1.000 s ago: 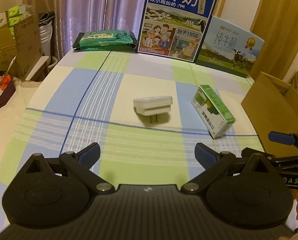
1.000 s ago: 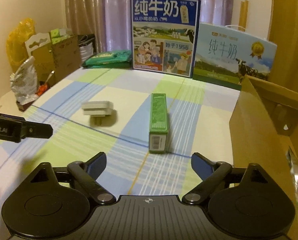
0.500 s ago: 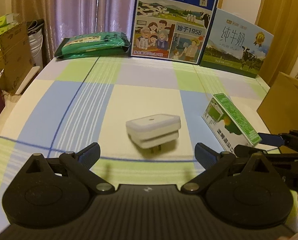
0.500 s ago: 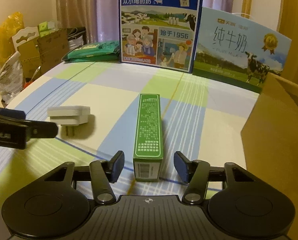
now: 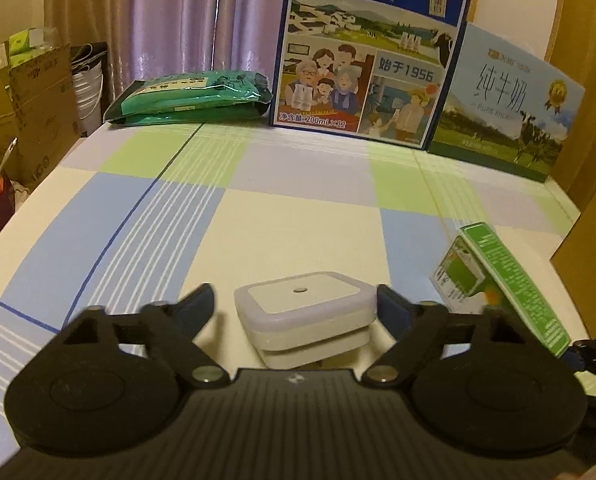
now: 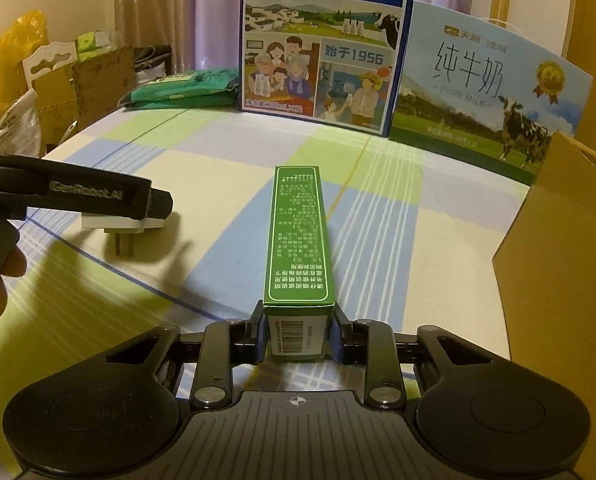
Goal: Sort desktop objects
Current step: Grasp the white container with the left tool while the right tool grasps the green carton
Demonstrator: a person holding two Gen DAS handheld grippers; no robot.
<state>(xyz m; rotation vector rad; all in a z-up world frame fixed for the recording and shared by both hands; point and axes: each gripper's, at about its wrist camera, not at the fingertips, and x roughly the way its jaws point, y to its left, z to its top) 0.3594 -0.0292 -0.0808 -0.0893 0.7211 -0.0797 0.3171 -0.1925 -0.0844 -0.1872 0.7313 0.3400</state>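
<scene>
The right gripper (image 6: 297,330) pinches the green box (image 6: 298,236) by its near end, mid-desk. The left gripper (image 5: 296,312) is spread around the white plug (image 5: 304,316). Milk cartons (image 6: 322,40) line the far edge; a cardboard box (image 6: 566,256) stands right.

My left wrist camera sits low over the checked worktop (image 5: 306,216), facing the milk cartons (image 5: 368,52) at the back, very close to the white plug (image 5: 304,316); my right wrist camera looks the same way from further right, tight on the green box (image 6: 298,240); both share plug (image 6: 124,226), box (image 5: 506,280) and cartons (image 6: 322,40).
</scene>
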